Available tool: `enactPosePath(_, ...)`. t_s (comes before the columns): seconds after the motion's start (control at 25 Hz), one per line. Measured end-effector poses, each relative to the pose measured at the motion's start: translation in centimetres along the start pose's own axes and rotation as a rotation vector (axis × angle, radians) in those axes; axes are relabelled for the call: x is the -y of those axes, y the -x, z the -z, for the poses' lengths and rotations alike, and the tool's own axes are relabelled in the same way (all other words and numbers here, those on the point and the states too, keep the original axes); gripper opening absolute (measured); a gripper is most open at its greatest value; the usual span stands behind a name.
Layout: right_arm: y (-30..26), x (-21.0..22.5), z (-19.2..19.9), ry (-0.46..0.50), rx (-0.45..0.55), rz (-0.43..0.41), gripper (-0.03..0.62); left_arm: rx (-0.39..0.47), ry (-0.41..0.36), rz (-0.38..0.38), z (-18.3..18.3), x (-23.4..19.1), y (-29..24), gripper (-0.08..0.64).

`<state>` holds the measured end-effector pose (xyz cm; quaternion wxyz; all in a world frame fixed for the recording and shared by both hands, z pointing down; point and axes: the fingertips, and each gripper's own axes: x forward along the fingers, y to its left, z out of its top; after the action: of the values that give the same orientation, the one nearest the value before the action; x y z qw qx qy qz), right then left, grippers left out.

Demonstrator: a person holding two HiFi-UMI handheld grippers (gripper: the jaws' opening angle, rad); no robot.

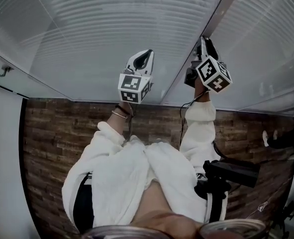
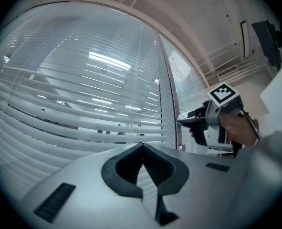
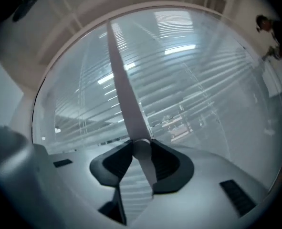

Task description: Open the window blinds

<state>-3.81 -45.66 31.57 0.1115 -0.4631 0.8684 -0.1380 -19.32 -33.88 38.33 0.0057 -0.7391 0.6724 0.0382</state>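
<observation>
1. Up at the window, in the head view, the blinds (image 1: 112,24) fill the top of the frame in two panels, with a frame post (image 1: 219,9) between them. The person reaches up with both arms in white sleeves (image 1: 199,123). The left gripper (image 1: 146,55) points at the left panel. The right gripper (image 1: 204,41) sits right at the post. A bracelet (image 1: 119,114) shows on the left wrist, and a brick-patterned surface (image 1: 52,133) lies below the glass.

2. Left gripper view: the left gripper (image 2: 142,149) has its jaws pressed together, tips meeting, and nothing can be seen caught between them. Just ahead hang the blinds (image 2: 83,94), their slats lying level with bright light strips showing between them. To the right, past the frame post (image 2: 167,94), a hand holds the right gripper (image 2: 183,119), whose tip is at the post.

3. Right gripper view: the right gripper (image 3: 141,149) is clamped on a pale wand (image 3: 126,104). The wand passes down between the jaws and runs up in front of the blinds (image 3: 193,80). The slats here are hazy, with shapes and lights dimly visible through them. I cannot tell whether the wand touches the slats.
</observation>
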Motion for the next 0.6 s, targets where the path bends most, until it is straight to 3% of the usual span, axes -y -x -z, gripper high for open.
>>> enactPosePath(0.16,0.1,0.6,0.6,-0.307,0.045,-0.024,0.13,0.001,-0.002,-0.004,0.6,-0.2,0.2,0.002)
enactPosePath(0.2,0.1,0.5,0.6,-0.307,0.046,-0.028,0.13,0.0,-0.002,-0.004,0.6,-0.2,0.4,0.002)
enactPosePath(0.24,0.1,0.4,0.5,-0.246,0.036,-0.032,0.13,-0.001,-0.002,-0.004,0.5,-0.3,0.5,0.002)
enactPosePath(0.32,0.0,0.0,0.5,0.046,-0.022,-0.026,0.13,-0.003,-0.005,0.0,0.1,-0.3,0.6,0.002)
enactPosePath(0.48,-0.1,-0.5,1.5,0.89,-0.176,0.064,0.13,-0.005,-0.011,0.012,-0.1,-0.4,0.8,0.002)
enactPosePath(0.52,-0.1,-0.6,1.6,1.03,-0.189,0.082,0.13,-0.008,-0.011,0.013,0.0,-0.3,0.8,0.002)
enactPosePath(0.6,-0.1,-0.9,1.7,1.178,-0.194,0.107,0.13,-0.015,-0.011,0.018,0.4,0.0,0.8,0.002)
